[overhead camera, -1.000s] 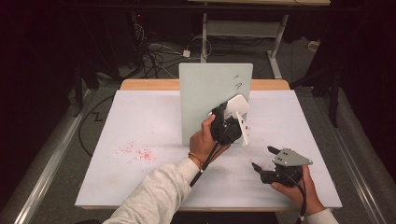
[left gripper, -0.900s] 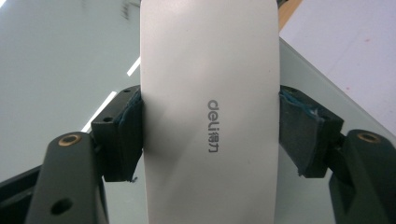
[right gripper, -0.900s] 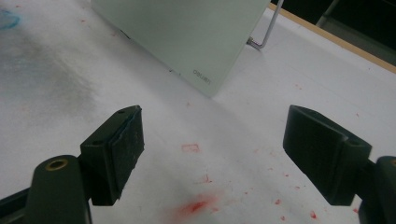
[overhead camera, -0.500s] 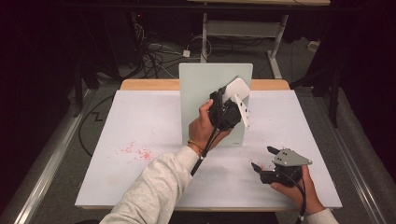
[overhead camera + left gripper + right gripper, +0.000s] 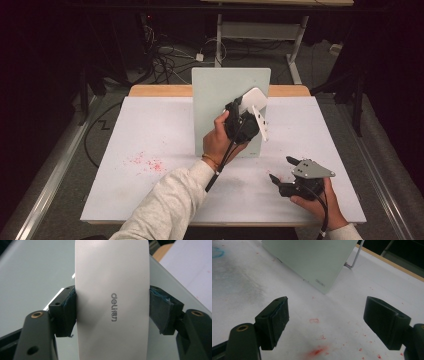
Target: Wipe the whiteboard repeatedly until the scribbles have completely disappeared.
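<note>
— Item one, the left claw (image 5: 250, 112): what had it got?

— A white eraser block (image 5: 112, 300), printed "deli" on its face. Both pads pressed its two long edges, the claw clamped fast on it. Seen from above, the block (image 5: 254, 102) was held up against the front of the pale green board (image 5: 220, 100), near the board's right edge, well above the worktop (image 5: 150, 130).

— And the board itself?

— Upright, standing at the middle of the worktop toward its far side. A thin wire stand (image 5: 355, 257) showed behind its lower corner in the right gripper view, and a small maker's mark sat at that corner of the board (image 5: 312, 257).

— Item two, the right claw (image 5: 282, 172)?

— Wide open, nothing between the pads, held low over the worktop in front of the board and off to its right, well apart from it.

— Marks on the surface?

— Red specks (image 5: 147, 162) left of the board's foot; more red smudges (image 5: 317, 351) under the right claw.
</note>
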Demonstrator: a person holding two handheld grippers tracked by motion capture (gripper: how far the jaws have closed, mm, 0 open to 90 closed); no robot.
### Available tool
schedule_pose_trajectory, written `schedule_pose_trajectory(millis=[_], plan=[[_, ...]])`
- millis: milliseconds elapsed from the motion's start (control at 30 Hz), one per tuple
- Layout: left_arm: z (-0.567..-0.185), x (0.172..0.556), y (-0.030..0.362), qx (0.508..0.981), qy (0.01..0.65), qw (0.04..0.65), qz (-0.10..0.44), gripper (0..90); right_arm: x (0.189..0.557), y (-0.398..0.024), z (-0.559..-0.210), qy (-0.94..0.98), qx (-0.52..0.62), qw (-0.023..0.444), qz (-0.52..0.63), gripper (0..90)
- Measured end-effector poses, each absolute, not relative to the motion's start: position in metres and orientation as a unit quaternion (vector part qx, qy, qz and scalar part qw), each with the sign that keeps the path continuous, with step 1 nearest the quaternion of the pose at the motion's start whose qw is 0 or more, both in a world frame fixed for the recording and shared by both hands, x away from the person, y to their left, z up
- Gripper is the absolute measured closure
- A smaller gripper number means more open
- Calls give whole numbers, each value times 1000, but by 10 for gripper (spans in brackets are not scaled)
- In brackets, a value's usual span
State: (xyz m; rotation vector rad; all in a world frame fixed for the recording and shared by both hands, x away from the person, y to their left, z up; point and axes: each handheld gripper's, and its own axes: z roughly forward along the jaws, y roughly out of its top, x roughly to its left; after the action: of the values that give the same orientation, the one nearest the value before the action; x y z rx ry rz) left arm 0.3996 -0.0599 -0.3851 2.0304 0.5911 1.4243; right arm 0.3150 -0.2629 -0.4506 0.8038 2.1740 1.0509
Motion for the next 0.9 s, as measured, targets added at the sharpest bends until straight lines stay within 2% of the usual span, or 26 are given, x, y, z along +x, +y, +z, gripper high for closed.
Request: schedule_pose_trajectory(millis=[300,567,900], plan=[[-422,386,-66,775,202,272,534,292,315,-262,-451,817,303,293,394,210],[-402,392,-69,778,212,293,514,292,315,-261,-452,818,304,291,392,210],[-355,412,-64,751,233,315,532,291,315,-263,-451,818,304,289,393,210]])
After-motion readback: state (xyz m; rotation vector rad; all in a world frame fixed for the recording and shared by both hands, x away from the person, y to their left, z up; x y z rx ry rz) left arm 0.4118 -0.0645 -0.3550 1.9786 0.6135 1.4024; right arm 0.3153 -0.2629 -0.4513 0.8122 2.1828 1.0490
